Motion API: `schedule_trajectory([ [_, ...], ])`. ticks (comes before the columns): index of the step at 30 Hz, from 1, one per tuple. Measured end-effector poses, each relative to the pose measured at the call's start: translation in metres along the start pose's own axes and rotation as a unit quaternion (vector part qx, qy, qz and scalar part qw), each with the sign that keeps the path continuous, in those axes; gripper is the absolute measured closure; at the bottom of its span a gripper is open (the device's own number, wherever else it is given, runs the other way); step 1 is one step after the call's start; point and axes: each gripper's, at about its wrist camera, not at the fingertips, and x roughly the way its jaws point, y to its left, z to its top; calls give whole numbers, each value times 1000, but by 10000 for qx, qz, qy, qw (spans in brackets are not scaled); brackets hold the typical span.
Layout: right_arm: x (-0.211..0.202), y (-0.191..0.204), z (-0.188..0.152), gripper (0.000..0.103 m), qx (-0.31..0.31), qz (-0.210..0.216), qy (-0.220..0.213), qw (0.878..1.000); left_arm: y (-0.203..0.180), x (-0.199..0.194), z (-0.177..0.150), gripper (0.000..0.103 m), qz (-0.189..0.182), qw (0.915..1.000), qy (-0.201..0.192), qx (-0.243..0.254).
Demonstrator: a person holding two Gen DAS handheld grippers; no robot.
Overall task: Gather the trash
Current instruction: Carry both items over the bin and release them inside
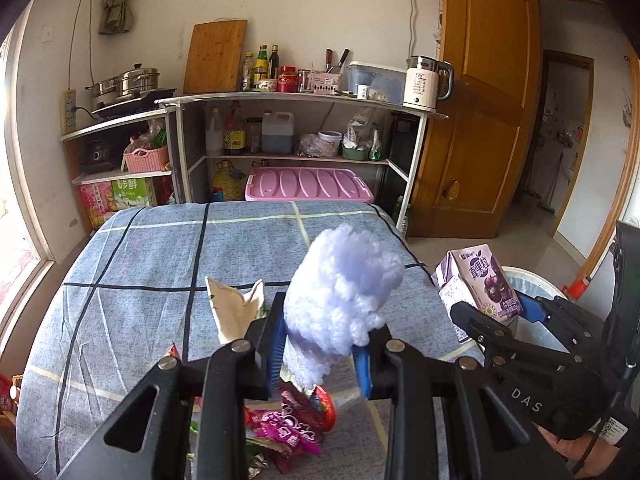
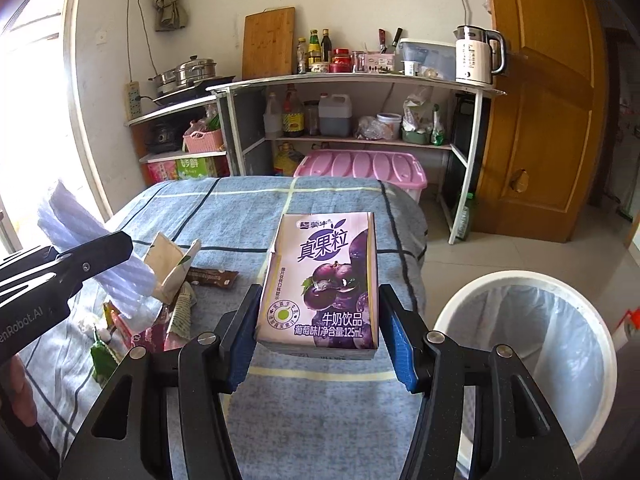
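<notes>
In the left wrist view, a fluffy white foam wad is clenched by the left gripper above the blue checked bed, well left of the white lined bin.

In the right wrist view, a purple grape milk carton is clamped in the right gripper, just left of the bin; it should be carried fully over the rim before release.

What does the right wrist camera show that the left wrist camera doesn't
Only the right wrist view shows the brown snack wrapper on the table and the bin's lined inside. Only the left wrist view shows the red and pink wrappers under the left gripper. Both show the purple milk carton held by the right gripper, and the white foam piece.
</notes>
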Motion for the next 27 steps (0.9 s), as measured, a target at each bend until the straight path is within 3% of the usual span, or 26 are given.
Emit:
schedule_trajectory([
  [15,-35,-75,-8,46,326,-685,-196,9969,-90,25,8,72,-828,9953,162,471],
  [27,-42,-143,-26,46,696,-1111,85,9913,-166,62,1,72,-1550,9833,582,750],
])
